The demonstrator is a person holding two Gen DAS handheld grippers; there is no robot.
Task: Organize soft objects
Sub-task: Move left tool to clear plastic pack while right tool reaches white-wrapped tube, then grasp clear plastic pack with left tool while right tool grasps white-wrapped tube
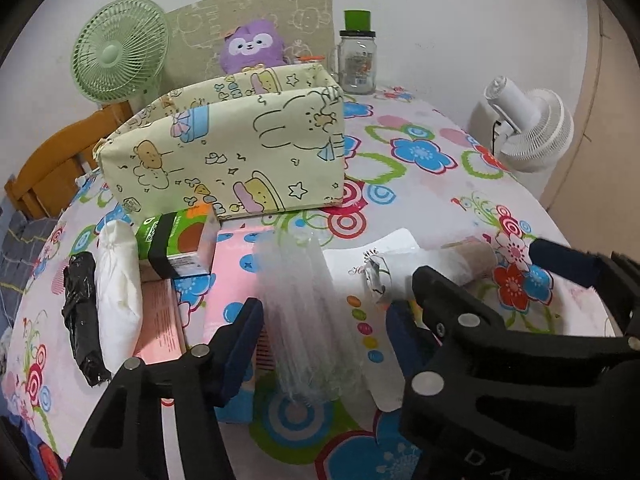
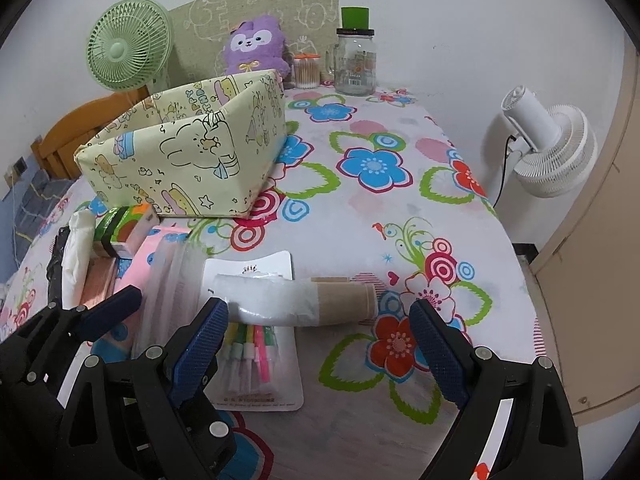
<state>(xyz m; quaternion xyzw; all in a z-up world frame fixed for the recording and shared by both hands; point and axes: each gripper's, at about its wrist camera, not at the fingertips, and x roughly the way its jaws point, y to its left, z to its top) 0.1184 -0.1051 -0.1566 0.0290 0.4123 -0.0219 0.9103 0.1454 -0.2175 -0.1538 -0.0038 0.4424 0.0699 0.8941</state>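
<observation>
Open floral tablecloth (image 2: 400, 216) right of yellow fabric storage box (image 2: 188, 152); table edge near white fan (image 2: 548, 152). Left gripper (image 1: 326, 340) spread wide, straddling clear plastic roll (image 1: 304, 320). Right gripper (image 2: 320, 344) spread, nothing held, brown-cored bag roll (image 2: 296, 298) just ahead.

White wall (image 2: 460, 8), wooden chair (image 2: 76, 128), floral-clothed table (image 2: 360, 220).

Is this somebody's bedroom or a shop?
Probably a room at home, maybe a bedroom: a flowery tablecloth, a purple plush toy against the wall, and a green desk fan.
</observation>
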